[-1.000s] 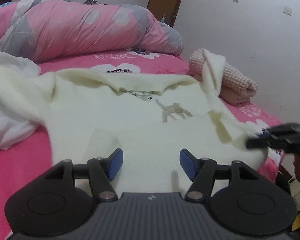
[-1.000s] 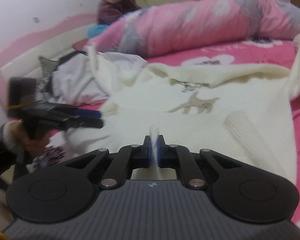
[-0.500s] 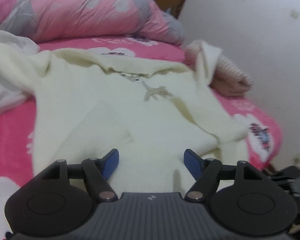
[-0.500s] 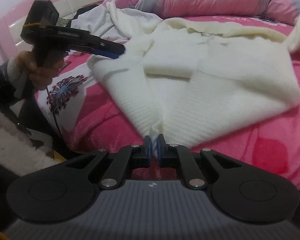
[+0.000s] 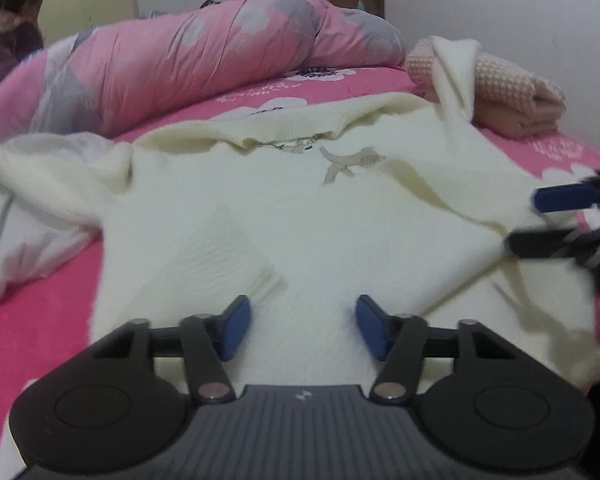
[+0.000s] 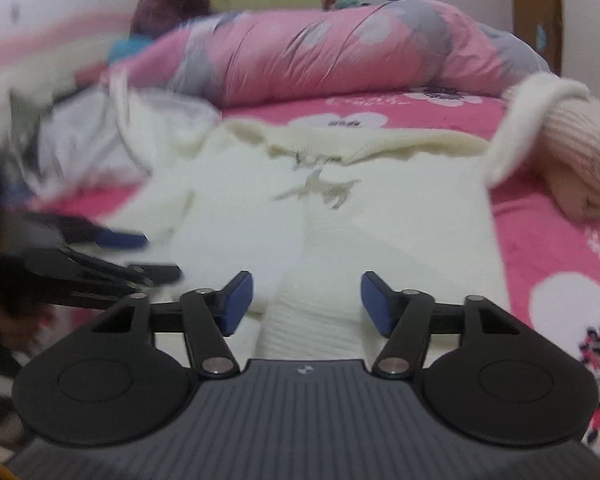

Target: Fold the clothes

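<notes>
A cream knit sweater [image 5: 340, 220] with a small animal figure on its chest lies spread on the pink bed, one sleeve folded across its front. My left gripper [image 5: 303, 328] hovers low over the near hem. Its jaws are closing, with sweater fabric below them and the pads not pressing on it. The right gripper [image 5: 540, 220] reaches in at the sweater's right edge. In the right wrist view the right gripper [image 6: 307, 304] is opening over a ribbed fold of the sweater [image 6: 340, 240], gripping nothing. The left gripper [image 6: 148, 254] shows blurred at the left.
A rolled pink and grey duvet [image 5: 220, 60] lies along the back of the bed. A folded pink knit [image 5: 500, 92] sits at the back right with a cream sleeve draped over it. White clothes [image 5: 20, 220] are heaped at the left. A person [image 5: 12, 40] sits far back left.
The right gripper has let go of the sweater's hem and opened wide. It has moved back over the sweater. The left gripper's jaws have narrowed and it has shifted along the hem.
</notes>
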